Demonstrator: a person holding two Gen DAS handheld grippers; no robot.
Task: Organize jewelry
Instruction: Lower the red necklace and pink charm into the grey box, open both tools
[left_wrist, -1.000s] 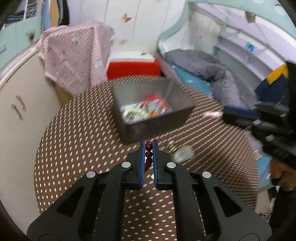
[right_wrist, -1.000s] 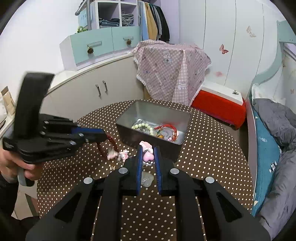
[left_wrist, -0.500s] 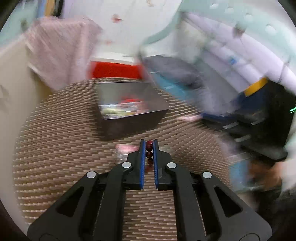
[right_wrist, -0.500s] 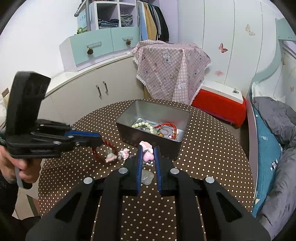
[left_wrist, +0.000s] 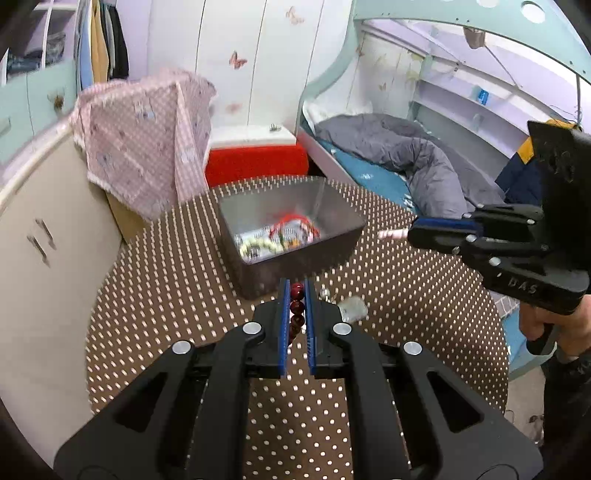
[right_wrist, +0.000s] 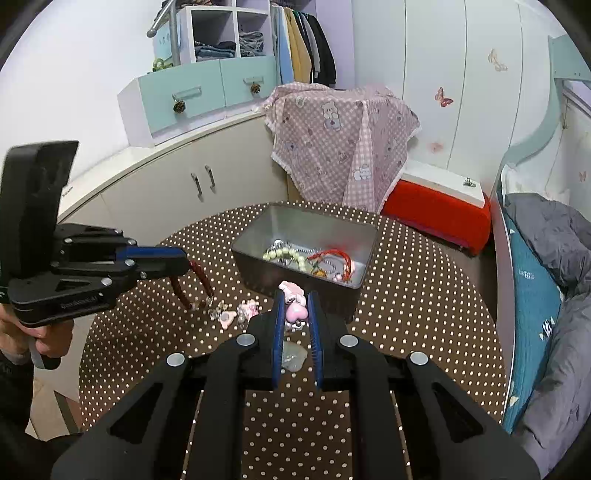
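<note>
Left gripper (left_wrist: 296, 291): jaws narrow, clamped on a dark red bead bracelet (left_wrist: 296, 308), which hangs in a loop below the tips, clear of the table, left of the tin. Right gripper (right_wrist: 296, 301): jaws narrow, clamped on a pink heart charm piece (right_wrist: 295, 312), held just short of the near wall of the metal tin (right_wrist: 258, 264).

Done: the tin, far centre on the dotted round table (right_wrist: 406, 314), already holds a pale green bead string (right_wrist: 286, 254), a red cord bracelet (right_wrist: 334, 254) and silver chain.

Outstanding: both held pieces are not yet in the tin. Loose on the table near the tin's left corner lie small pink charms (right_wrist: 236, 314); a clear pale piece (right_wrist: 294, 356) lies near the right gripper. Judged roughly half complete.
</note>
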